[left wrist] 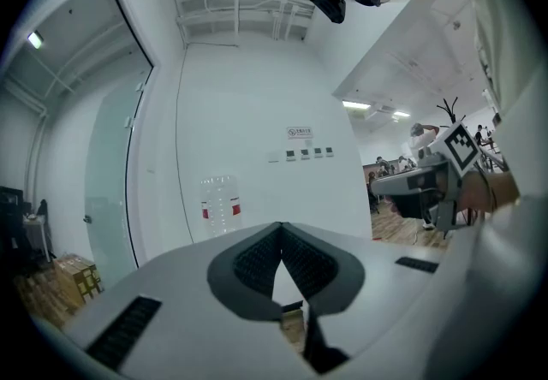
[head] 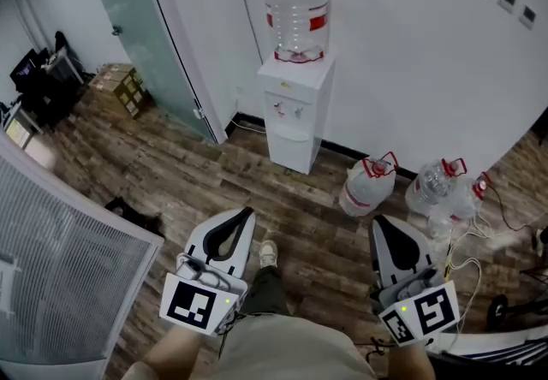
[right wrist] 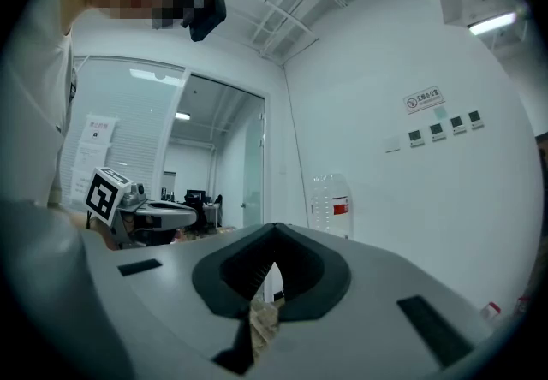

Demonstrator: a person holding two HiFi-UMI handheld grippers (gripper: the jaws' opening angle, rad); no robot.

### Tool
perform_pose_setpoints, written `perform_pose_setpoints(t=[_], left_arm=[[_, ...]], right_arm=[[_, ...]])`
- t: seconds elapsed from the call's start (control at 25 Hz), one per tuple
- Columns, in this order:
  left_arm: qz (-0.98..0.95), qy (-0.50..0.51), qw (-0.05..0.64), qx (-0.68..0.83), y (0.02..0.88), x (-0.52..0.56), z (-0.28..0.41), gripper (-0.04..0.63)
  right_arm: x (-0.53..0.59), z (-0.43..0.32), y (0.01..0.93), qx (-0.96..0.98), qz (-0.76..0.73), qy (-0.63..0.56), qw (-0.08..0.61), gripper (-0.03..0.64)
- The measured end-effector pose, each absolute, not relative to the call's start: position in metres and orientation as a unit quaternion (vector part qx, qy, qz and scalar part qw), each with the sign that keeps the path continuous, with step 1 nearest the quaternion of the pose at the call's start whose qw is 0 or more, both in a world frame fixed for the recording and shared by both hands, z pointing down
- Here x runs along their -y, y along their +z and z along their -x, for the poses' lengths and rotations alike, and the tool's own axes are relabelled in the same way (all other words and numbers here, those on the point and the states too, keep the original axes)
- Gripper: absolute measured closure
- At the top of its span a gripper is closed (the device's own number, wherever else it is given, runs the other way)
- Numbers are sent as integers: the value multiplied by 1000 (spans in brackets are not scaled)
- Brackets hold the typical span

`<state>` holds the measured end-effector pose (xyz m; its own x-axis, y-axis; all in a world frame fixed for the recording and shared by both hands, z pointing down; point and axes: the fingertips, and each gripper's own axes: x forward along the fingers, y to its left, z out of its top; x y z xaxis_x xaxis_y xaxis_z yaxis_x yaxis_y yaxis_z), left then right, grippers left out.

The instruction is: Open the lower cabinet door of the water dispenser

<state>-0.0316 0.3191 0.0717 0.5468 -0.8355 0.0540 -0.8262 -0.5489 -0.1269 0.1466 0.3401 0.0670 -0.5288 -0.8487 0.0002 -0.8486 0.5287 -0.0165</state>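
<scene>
An office room with a wood-plank floor and a white wall, seen from the head view. A white water dispenser stands against that wall, just right of a frosted glass door. A clear water bottle with a red label sits upside down on top of it. Its lower cabinet door faces the room and appears closed. Two spare bottles with red handles lie on the floor to the dispenser's right, near a tangle of white cables. Cardboard boxes sit beyond the glass door at far left.

A person stands well back from the dispenser, one shoe showing between the tools. The left tool and the right tool both point level toward the dispenser, well apart from it and from each other. In the left gripper view the left tool has its jaws together, tip to tip. The right gripper view shows the right tool the same way, jaws closed on each other.
</scene>
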Motion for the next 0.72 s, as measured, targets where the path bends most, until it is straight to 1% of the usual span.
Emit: perform_pose_setpoints(t=[0.44,0.72], left_arm=[[892,-66,15,-446,75,-157,75,589],[908,-65,12,-414,82,-56,91,591]], right_arm=[[-184,-101,74,-859,509,-43,-27,611],[-86,-80,82,-844,532,-58,-47,609]])
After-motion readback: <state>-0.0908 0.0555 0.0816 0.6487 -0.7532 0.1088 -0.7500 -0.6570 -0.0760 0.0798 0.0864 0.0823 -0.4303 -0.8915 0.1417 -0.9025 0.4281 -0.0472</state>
